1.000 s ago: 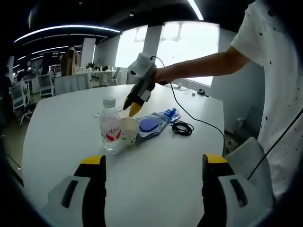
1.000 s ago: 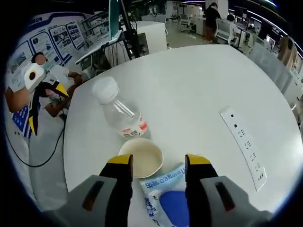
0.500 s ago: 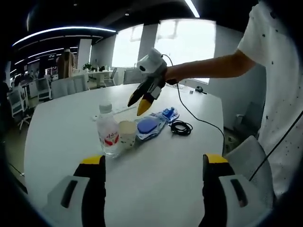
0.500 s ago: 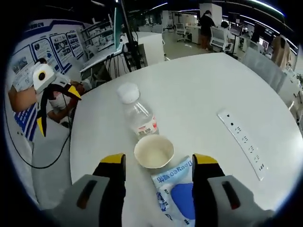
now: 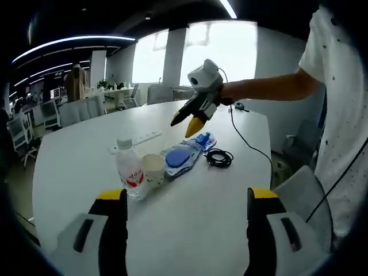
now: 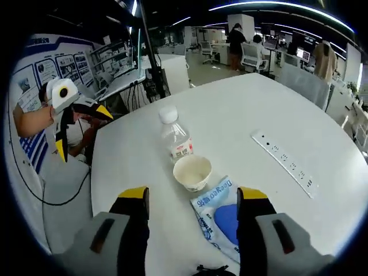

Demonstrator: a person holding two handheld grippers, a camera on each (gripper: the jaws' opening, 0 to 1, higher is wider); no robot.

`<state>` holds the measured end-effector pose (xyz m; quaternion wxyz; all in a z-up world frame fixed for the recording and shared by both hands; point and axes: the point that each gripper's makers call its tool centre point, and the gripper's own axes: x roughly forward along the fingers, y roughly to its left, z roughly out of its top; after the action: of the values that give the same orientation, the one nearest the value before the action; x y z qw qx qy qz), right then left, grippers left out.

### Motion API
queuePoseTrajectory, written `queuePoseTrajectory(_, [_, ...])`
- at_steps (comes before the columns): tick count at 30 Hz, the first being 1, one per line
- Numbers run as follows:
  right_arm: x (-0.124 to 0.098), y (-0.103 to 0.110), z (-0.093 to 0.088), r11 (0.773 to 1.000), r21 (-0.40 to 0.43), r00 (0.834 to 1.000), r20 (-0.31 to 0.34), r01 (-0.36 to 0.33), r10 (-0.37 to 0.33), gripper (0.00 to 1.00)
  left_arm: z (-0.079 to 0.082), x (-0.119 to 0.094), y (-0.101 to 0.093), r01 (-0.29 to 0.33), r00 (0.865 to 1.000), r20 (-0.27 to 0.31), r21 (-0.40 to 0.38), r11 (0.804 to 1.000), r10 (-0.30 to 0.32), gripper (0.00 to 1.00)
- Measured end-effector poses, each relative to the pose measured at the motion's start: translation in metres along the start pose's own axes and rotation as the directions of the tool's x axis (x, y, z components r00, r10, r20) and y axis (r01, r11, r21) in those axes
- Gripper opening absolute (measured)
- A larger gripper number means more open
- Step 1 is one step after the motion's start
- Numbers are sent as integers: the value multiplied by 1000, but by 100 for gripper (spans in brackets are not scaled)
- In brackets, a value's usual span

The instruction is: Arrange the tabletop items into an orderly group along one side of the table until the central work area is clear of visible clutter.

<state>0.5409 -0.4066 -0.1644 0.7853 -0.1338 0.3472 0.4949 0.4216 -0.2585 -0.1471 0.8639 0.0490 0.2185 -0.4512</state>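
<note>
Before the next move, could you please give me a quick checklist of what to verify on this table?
1. Right gripper raised clear of the items, jaws empty: ok.
2. Left gripper jaws open, holding nothing: ok.
3. Water bottle upright, cap on: ok.
4. Paper cup upright beside the bottle; whether they touch: cannot tell.
5. Blue packet and black cable moved to the table's edge: not ok.

Grey grippers with yellow-tipped black fingers (image 5: 113, 198), a trailing black cable (image 5: 248, 144), and a white speckled sleeve (image 5: 336, 40).
</note>
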Motion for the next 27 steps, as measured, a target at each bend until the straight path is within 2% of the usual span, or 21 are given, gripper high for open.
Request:
queuePoseTrajectory(5, [-22,2,-6,999,36,999,40,28,-30,61,7,2,-3,7,1000,0,10,1000,-7,89])
queuePoseTrajectory(12, [-61,8,-24,991,106,990,108,83,-94,62,13,6,-10,18,1000,-8,24,1000,-17,89])
queuePoseTrajectory(27, [-130,24,-85,959,214,963,153,187,-222,67,12,15,-28,26,999,-43,52,998,-24,91])
